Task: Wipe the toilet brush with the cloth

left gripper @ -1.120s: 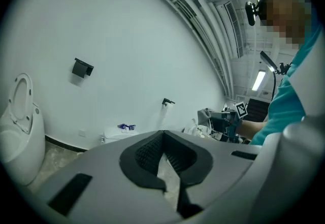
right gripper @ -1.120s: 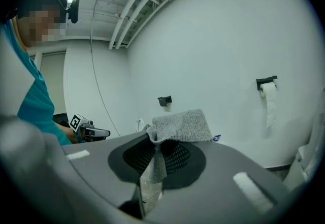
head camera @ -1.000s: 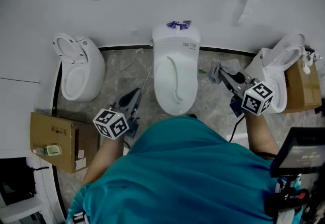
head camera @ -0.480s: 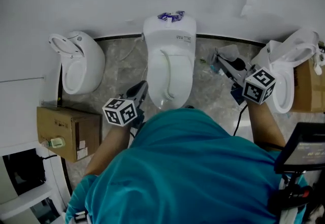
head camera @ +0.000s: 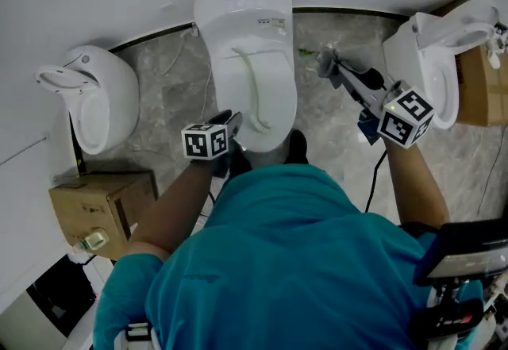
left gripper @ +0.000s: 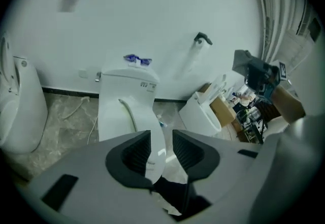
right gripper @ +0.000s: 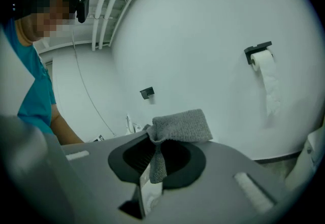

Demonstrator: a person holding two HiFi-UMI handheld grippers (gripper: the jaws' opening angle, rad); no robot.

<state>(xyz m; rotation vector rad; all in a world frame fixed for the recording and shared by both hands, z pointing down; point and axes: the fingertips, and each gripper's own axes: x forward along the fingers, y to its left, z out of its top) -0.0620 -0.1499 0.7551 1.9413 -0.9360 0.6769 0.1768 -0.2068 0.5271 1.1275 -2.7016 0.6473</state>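
The toilet brush cannot be made out in any view. The person's teal shirt (head camera: 294, 261) fills the lower head view and hides the floor under both forearms. The right toilet (head camera: 432, 63) is cut off by the frame edge.

Count: three toilets, namely the right toilet, the centre toilet (head camera: 246, 63) and the left toilet (head camera: 87, 106). Two cardboard boxes: the left box (head camera: 95, 198) and the right box (head camera: 480, 86). One cloth. Two grippers.

The left gripper (left gripper: 161, 139) points steeply down over the front of the centre toilet's closed lid. Its jaws have just been opening and stand partly apart. Nothing is between the pads; the lid shows through the gap.

The right gripper (right gripper: 157, 149) points nearly level towards the wall, between the centre and right toilets. Its jaws are clamped on the grey cloth (right gripper: 183, 125), whose folded end stands above the fingertips.
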